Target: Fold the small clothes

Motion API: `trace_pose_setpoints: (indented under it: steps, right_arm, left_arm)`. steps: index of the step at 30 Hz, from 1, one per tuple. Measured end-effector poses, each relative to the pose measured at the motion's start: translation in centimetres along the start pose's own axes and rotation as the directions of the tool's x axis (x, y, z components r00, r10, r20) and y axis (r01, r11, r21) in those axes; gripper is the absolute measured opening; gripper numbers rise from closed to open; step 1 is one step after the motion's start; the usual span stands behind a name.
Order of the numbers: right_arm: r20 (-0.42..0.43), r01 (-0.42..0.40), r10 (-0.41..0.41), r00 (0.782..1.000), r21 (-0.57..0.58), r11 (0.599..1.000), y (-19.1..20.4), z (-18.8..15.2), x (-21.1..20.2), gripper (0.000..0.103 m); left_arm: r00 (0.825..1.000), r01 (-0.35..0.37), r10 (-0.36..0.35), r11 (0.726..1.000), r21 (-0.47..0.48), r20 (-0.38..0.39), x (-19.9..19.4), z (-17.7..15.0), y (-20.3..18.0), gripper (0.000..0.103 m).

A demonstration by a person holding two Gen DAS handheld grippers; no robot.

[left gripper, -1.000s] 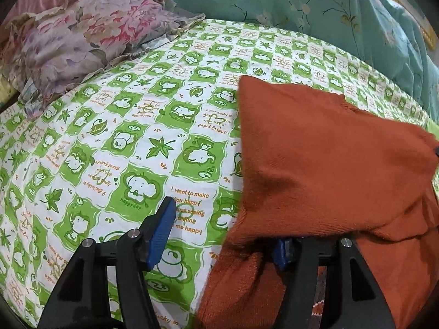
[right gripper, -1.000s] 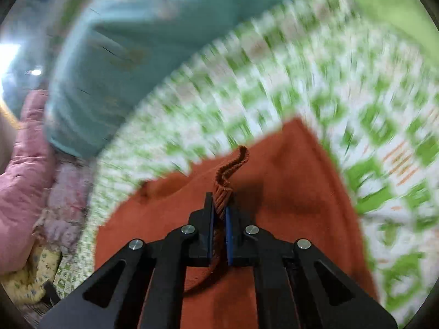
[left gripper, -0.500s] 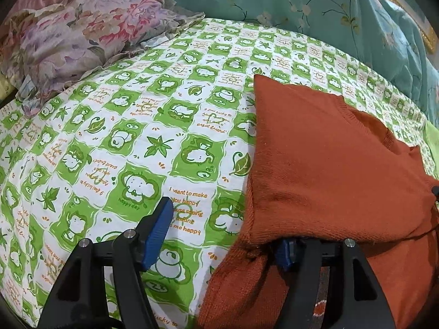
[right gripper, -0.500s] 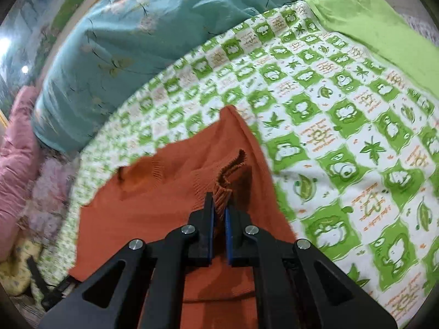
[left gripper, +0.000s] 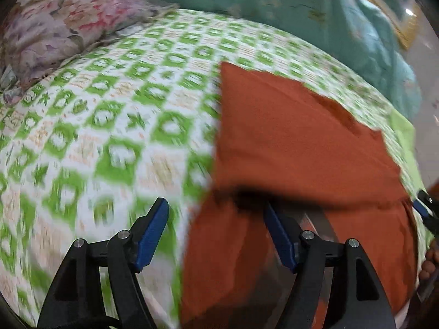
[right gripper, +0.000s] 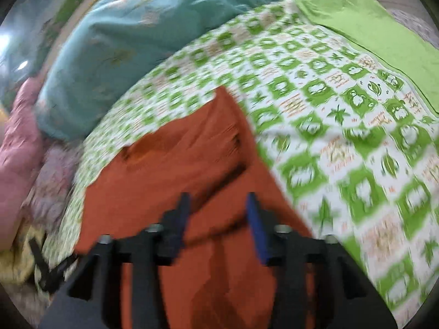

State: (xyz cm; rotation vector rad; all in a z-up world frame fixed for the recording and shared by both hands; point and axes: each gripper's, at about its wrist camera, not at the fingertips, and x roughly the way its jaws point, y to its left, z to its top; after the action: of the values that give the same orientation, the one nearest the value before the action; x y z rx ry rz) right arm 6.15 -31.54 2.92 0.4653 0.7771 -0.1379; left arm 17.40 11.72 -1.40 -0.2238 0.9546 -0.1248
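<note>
sweater (left gripper: 296,142) beneath both jaws (folded) | left gripper (left gripper: 216,233) wide, empty | right gripper (right gripper: 219,219) wide, empty

The sweater (left gripper: 296,142) is a matt, rust-orange knit cloth with a slightly rough surface. The bed sheet (left gripper: 115,126) is smooth printed cloth, matt, in a green and white check. The pillow (left gripper: 68,24), upper left of the left wrist view, is soft floral cloth. The quilt (right gripper: 131,41) is teal cloth with a faint sheen. The left gripper (left gripper: 216,233) is matt black plastic with blue pads and bright metal screws.
</note>
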Motion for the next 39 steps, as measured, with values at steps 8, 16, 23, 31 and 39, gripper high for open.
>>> trace_pose_setpoints:
  steps: [8, 16, 23, 31, 39]
  right_arm:
    - [-0.089, -0.078, 0.069, 0.994, -0.101, 0.992, -0.6, -6.3, -4.0, 0.059]
    - [-0.056, -0.126, 0.121, 0.991, -0.095, 0.987, -1.9, -8.4, -8.8, 0.069]
    - [-0.037, -0.109, 0.106, 0.994, -0.101, 0.989, -2.7, -9.7, -11.7, 0.073]
    - [-0.136, -0.125, 0.11, 0.985, -0.108, 0.986, -4.2, -12.5, -12.5, 0.073]
    - [-0.318, -0.147, 0.093, 0.944, -0.15, 0.978, -5.9, -16.7, -11.5, 0.073]
  left_arm:
    - [0.998, 0.06, -0.058, 0.985, 0.164, -0.018, -5.9, -7.8, -1.9, 0.075]
    - [0.995, 0.088, -0.082, 0.99, 0.113, -0.055, -8.7, -11.6, 0.0, 0.075]
    - [0.99, 0.133, -0.129, 0.988, 0.077, -0.056, -10.3, -14.5, 1.0, 0.077]
    - [0.983, 0.164, -0.156, 0.983, 0.078, -0.101, -11.1, -17.2, 1.0, 0.079]
    - [0.938, 0.205, -0.201, 0.979, -0.014, -0.283, -8.1, -21.4, 1.8, 0.075]
